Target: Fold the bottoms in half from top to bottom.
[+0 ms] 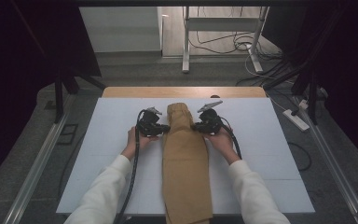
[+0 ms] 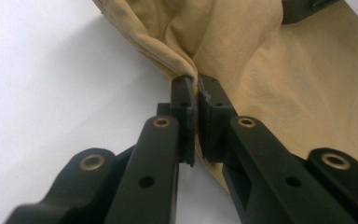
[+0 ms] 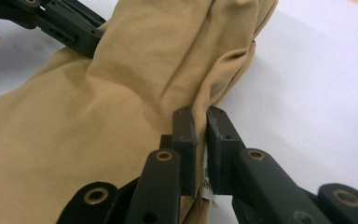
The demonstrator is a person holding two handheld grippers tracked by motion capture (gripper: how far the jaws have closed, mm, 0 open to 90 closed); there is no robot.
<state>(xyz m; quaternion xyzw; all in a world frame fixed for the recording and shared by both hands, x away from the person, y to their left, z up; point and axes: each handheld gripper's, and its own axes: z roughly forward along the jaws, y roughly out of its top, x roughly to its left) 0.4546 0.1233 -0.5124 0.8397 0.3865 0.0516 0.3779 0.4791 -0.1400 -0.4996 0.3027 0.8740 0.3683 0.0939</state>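
The person's forearms in white sleeves [image 1: 107,186] enter from the near table [image 1: 98,186] edge. Between them lies the tan folded garment [image 1: 186,163], overhanging that edge. The left hand-held gripper [image 1: 164,128] and right hand-held gripper [image 1: 196,126] pinch its opposite side edges; bare white table flanks both.

The folded garment [image 1: 186,158] was laid lengthwise down the middle of the table [image 1: 270,140]. It was flanked by the left gripper [image 1: 164,127] and the right gripper [image 1: 196,126], one at each edge.
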